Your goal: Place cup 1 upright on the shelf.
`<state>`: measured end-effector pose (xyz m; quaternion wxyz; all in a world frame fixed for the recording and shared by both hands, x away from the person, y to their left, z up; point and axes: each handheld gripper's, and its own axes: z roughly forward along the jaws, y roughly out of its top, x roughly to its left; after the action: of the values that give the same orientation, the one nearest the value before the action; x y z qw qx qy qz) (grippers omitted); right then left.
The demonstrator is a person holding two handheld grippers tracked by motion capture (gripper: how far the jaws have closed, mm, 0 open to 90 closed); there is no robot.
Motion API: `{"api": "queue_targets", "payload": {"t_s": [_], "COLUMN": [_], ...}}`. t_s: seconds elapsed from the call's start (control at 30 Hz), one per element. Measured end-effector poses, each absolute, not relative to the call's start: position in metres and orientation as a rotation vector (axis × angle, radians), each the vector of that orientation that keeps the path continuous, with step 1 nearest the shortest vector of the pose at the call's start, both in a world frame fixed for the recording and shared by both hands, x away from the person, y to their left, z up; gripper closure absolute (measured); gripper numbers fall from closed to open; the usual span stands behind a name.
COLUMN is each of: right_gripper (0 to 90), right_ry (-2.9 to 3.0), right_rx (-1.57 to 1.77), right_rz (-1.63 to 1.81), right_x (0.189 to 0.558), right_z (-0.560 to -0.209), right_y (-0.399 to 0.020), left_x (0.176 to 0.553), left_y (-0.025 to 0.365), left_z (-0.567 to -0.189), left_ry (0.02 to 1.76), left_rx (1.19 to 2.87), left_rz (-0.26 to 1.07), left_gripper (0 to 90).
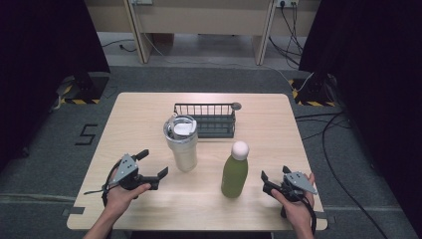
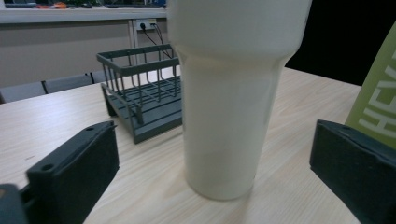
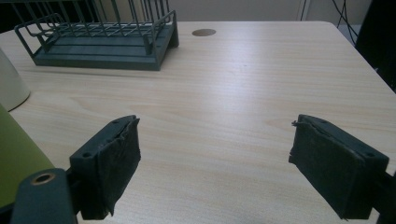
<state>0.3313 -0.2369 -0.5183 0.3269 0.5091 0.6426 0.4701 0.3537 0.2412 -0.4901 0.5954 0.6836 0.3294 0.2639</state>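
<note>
1. Left gripper (image 1: 153,165): held low over the near-left part of the table (image 1: 139,107), jaws spread wide, nothing between the pads. It points toward the cream tumbler (image 1: 182,144).
2. Left gripper view: tumbler (image 2: 231,93) stands dead ahead, upright, its base on the wood between the lines of the two jaws but farther out than their tips. No contact visible.
3. Tumbler sits about mid-table, just in front of the dark wire rack (image 1: 209,119). Clear lid on top; near the rack, whether touching I cannot tell.
4. Green bottle (image 1: 235,172): upright, pale round cap, to the right of the tumbler and nearer the person. Apart from the tumbler. Its edge with white lettering shows at right in the left gripper view (image 2: 378,107).
5. Right gripper (image 1: 272,180): near-right part of the table, just beside the bottle on its right. Jaws wide, holding nothing.
6. Right gripper view: bare wood between the jaws; green bottle (image 3: 16,154) at the left edge, outside the left jaw. Rack (image 3: 100,39) far back left, a small round grommet (image 3: 204,32) in the tabletop beyond it.
</note>
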Motion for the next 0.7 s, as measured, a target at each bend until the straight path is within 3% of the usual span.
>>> {"api": "queue_targets", "payload": {"t_s": [0.7], "right_gripper": [15.6], "right_ry": [1.685], "right_rx": [1.342], "right_rz": [1.216], "right_x": [0.332], "right_z": [-0.519], "right_y": [-0.237], "left_x": [0.392], "left_y": [0.197], "left_z": [-0.492], "left_ry": [0.753], "left_rx": [1.594], "left_rz": [0.603], "left_gripper": [0.0]}}
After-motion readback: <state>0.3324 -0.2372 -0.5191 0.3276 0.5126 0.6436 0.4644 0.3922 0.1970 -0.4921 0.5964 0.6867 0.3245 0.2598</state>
